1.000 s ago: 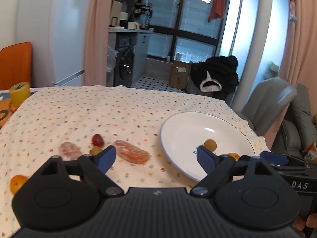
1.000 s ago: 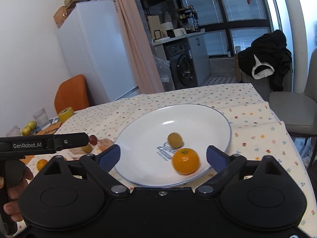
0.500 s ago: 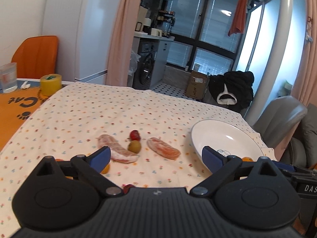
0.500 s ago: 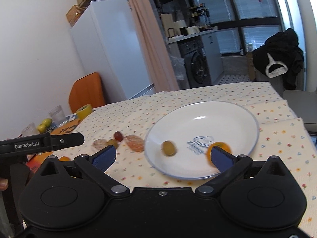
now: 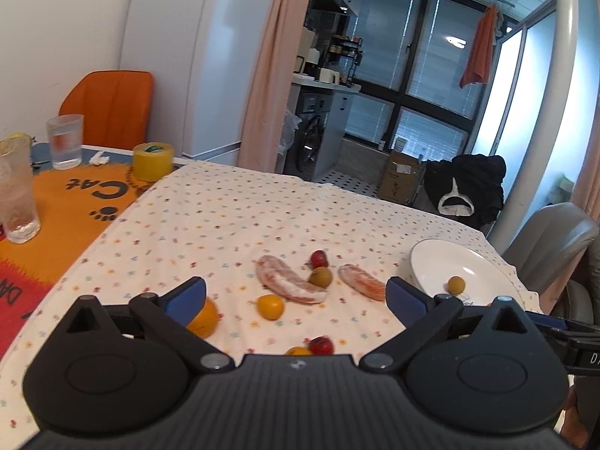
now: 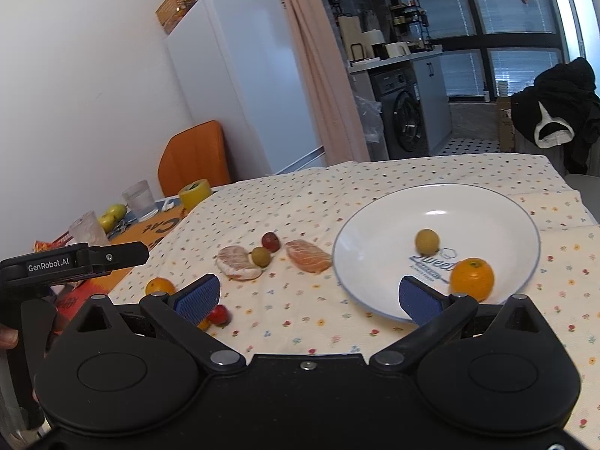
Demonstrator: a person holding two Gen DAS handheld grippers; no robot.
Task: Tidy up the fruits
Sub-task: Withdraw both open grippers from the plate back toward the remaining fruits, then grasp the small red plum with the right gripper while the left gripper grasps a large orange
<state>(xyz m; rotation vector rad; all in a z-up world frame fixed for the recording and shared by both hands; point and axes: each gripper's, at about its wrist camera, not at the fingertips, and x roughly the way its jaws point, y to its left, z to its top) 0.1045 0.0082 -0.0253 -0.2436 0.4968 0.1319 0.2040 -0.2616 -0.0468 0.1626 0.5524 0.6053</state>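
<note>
A white plate [image 6: 498, 202] on the floral cloth holds an orange [image 6: 471, 278] and a small green fruit [image 6: 426, 241]. Left of it lie two peeled pomelo wedges [image 6: 308, 255] [image 6: 237, 262], a green fruit [image 6: 260, 255] and a red fruit [image 6: 270, 241]. Nearer me sit small oranges [image 5: 270, 306] [image 5: 204, 318] and another red fruit [image 5: 321, 344]. My left gripper [image 5: 296, 296] hovers open above these loose fruits. My right gripper [image 6: 307, 296] is open too, between the loose fruit and the plate [image 5: 442, 262]. Neither holds anything.
On the orange mat at the left stand two glasses of water [image 5: 66, 140] [image 5: 15, 191] and a yellow tape roll [image 5: 153, 161]. An orange chair [image 5: 112, 107] stands behind them, and a grey chair [image 5: 551, 240] is beyond the plate. Pears [image 6: 112, 212] lie far left.
Both grippers have pulled back and swung left from the plate. The orange in the plate rolled a little and now rests at its near right.
</note>
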